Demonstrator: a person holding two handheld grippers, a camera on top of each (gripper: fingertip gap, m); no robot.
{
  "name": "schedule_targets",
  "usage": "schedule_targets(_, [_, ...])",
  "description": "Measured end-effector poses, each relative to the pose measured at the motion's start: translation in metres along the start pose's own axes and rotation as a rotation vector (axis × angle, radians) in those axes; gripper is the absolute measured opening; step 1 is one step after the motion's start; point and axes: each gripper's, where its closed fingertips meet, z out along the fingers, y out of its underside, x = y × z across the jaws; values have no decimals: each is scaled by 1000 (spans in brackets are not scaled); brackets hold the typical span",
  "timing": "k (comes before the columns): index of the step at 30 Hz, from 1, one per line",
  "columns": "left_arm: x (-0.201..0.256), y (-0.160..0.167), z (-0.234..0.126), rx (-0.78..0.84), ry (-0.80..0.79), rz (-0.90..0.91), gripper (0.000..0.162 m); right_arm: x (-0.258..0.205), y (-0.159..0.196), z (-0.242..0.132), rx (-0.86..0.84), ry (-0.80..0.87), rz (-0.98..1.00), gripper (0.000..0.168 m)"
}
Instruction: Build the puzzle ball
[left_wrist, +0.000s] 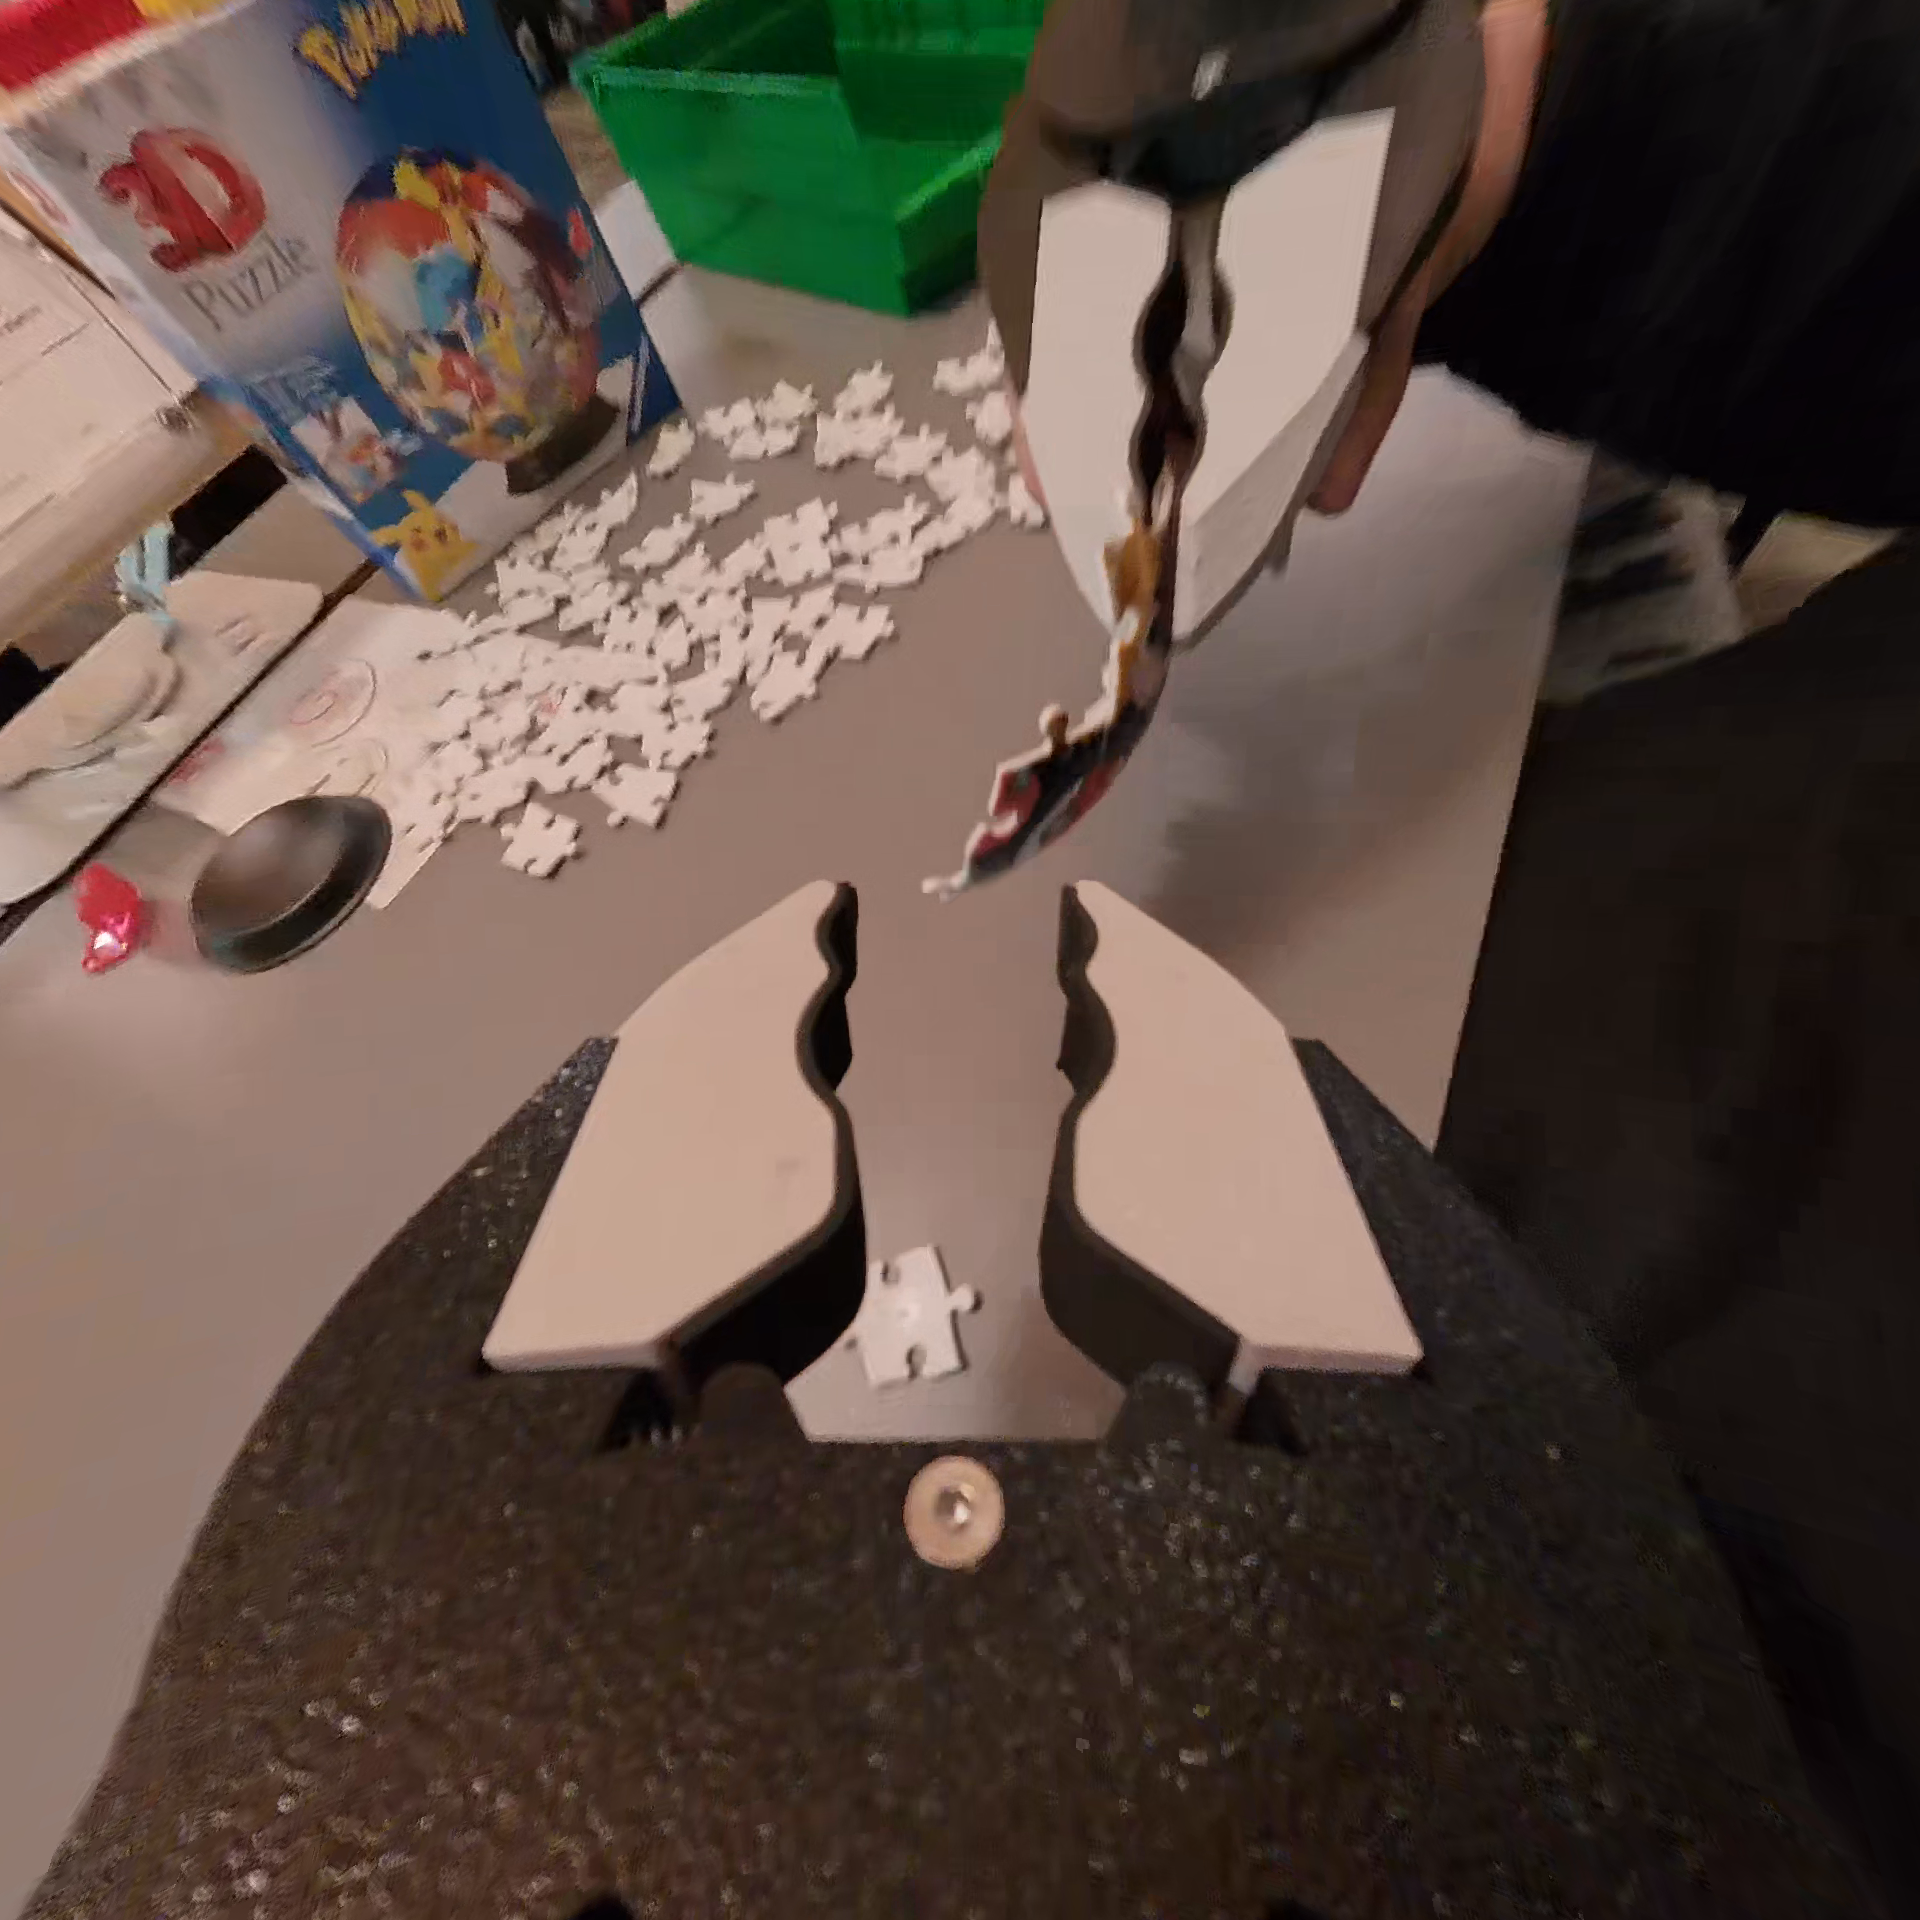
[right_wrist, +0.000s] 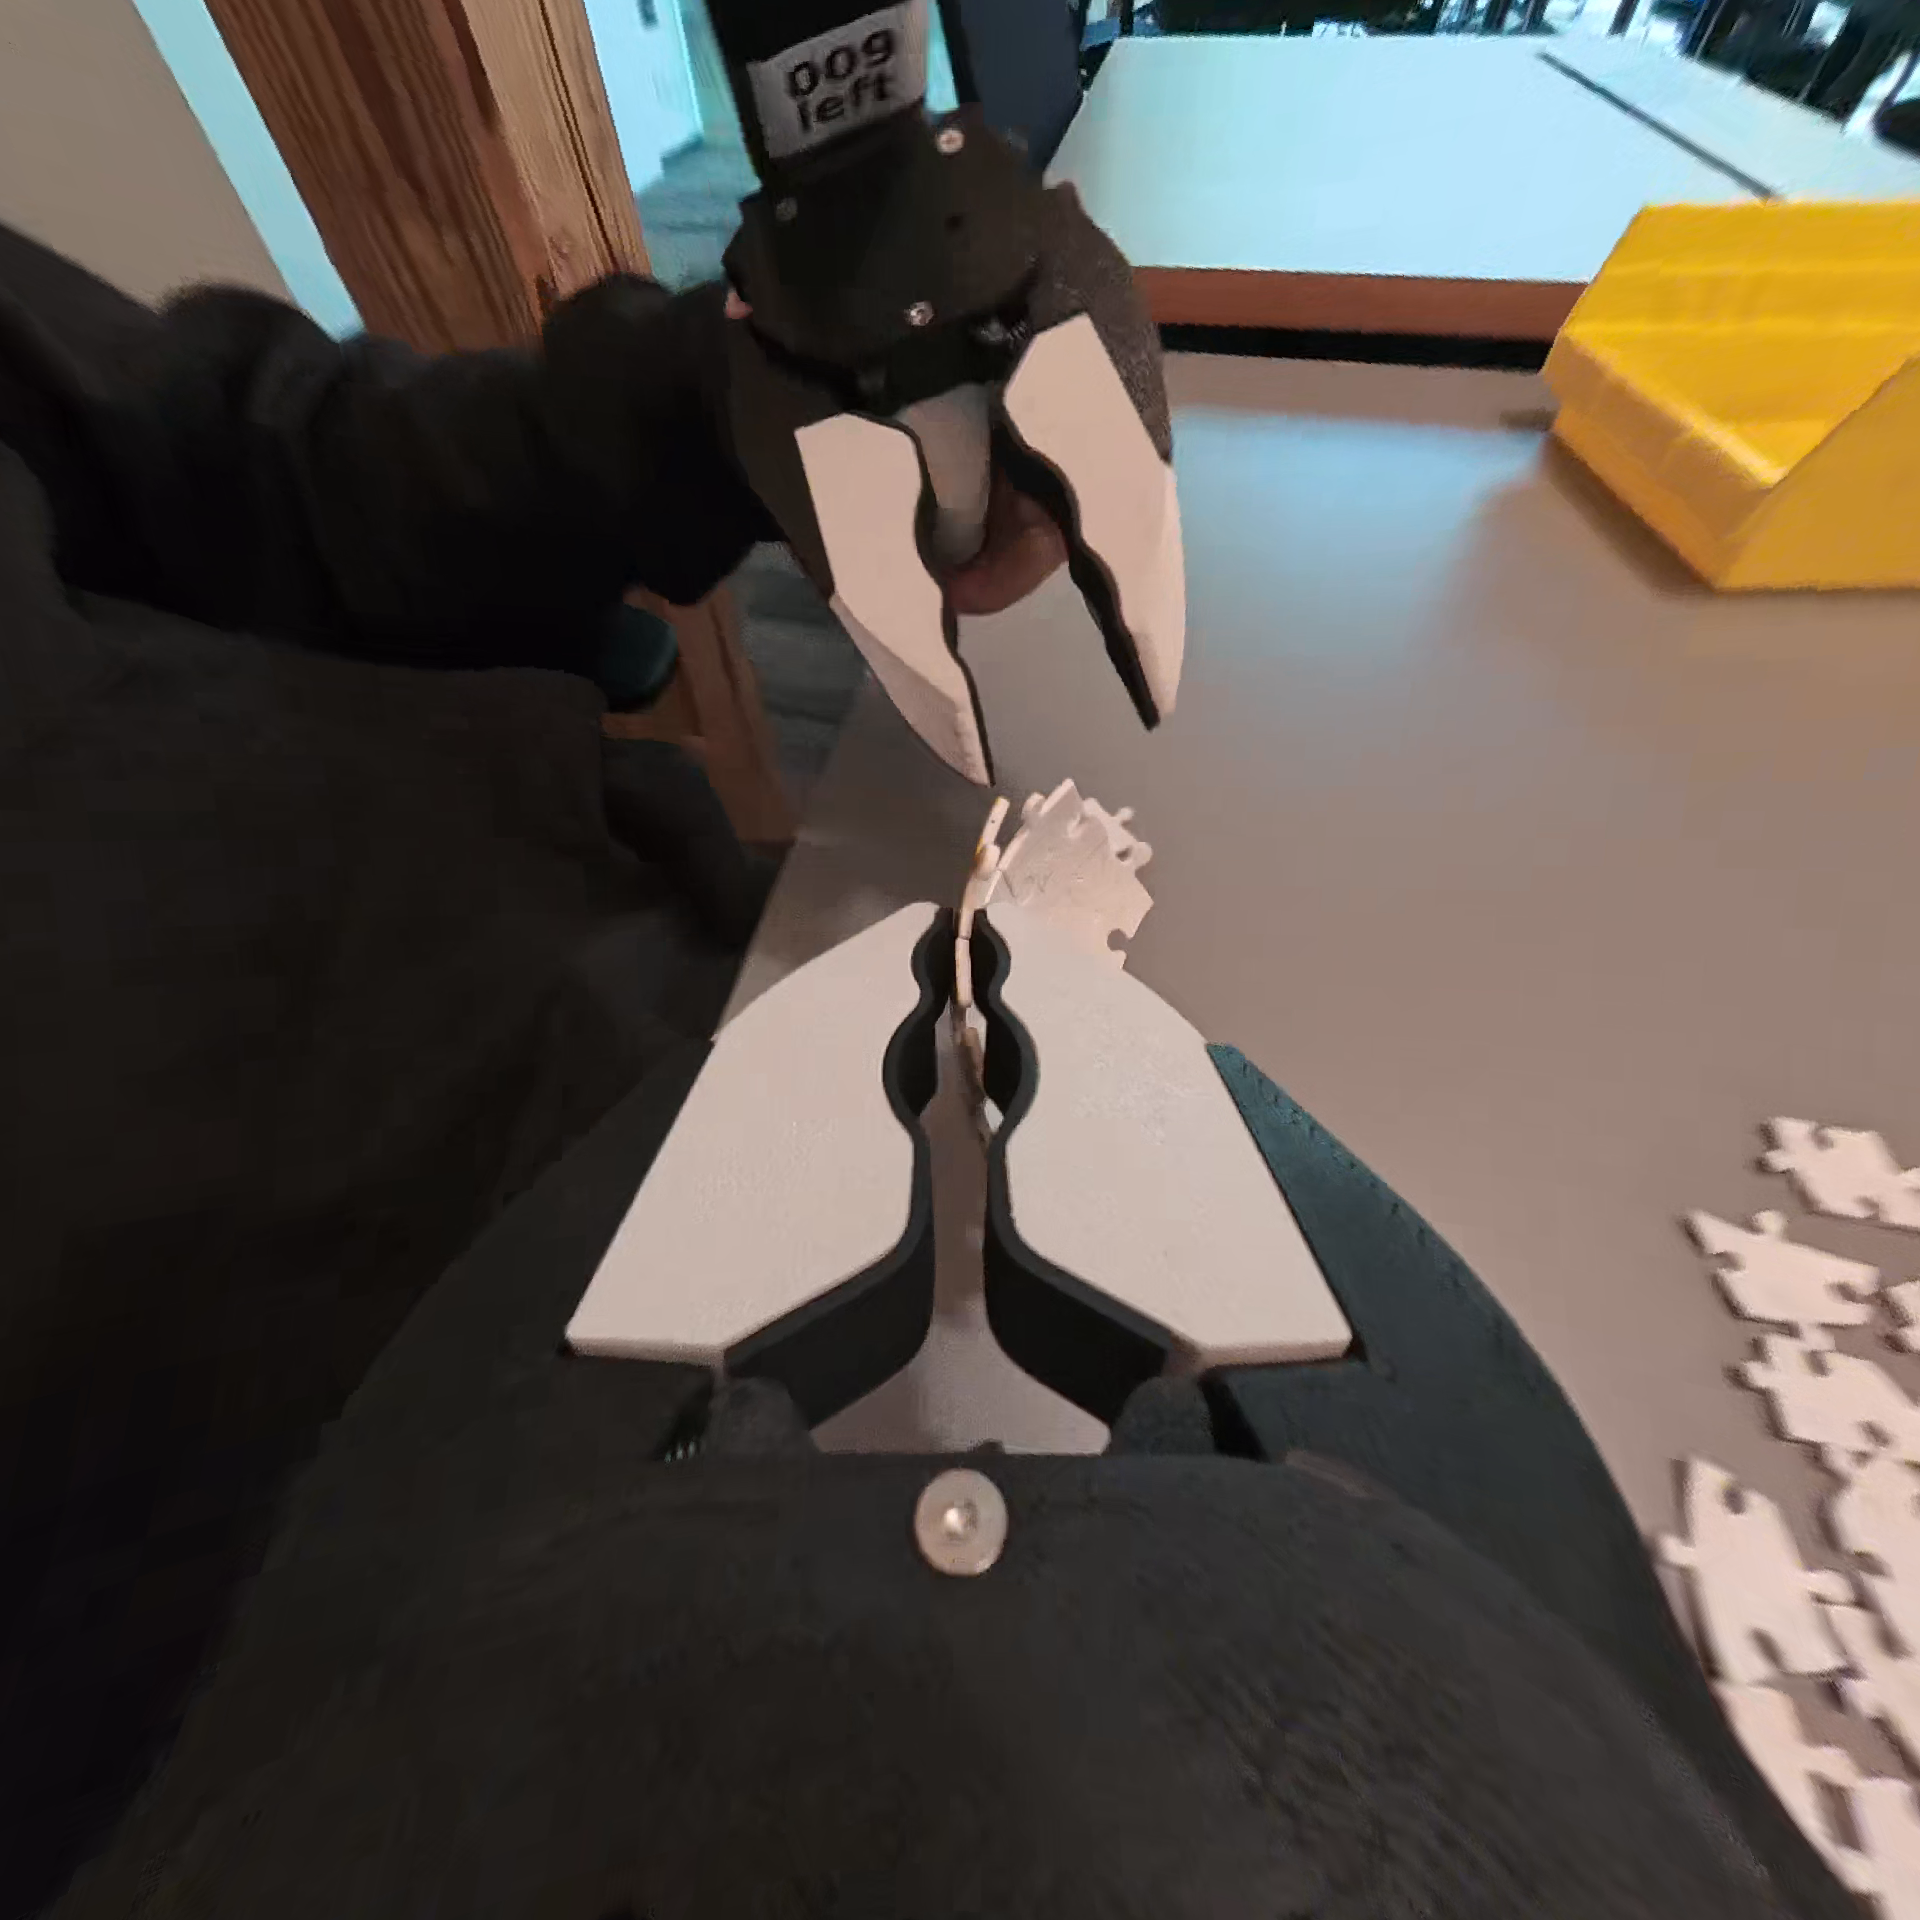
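Left gripper (left_wrist: 958, 914) agape, empty; right gripper (right_wrist: 968, 935) pinching joined puzzle strip (left_wrist: 1049, 769) just ahead.

We note the curved strip of joined printed puzzle pieces (left_wrist: 1081, 727) is partly hidden between the right gripper's white fingers (left_wrist: 1081, 416). Beside that strip, the heap of loose white pieces (right_wrist: 1829, 1455) is motion-blurred and cut off at the picture's edge.

Curved joined puzzle strip (left_wrist: 1049, 790), airborne, edge-on
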Motion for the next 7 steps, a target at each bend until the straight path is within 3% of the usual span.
schedule_targets(7, [-11, 41, 13, -135, -16, -69, 37, 20, 39, 15, -269, 169, -324, 3])
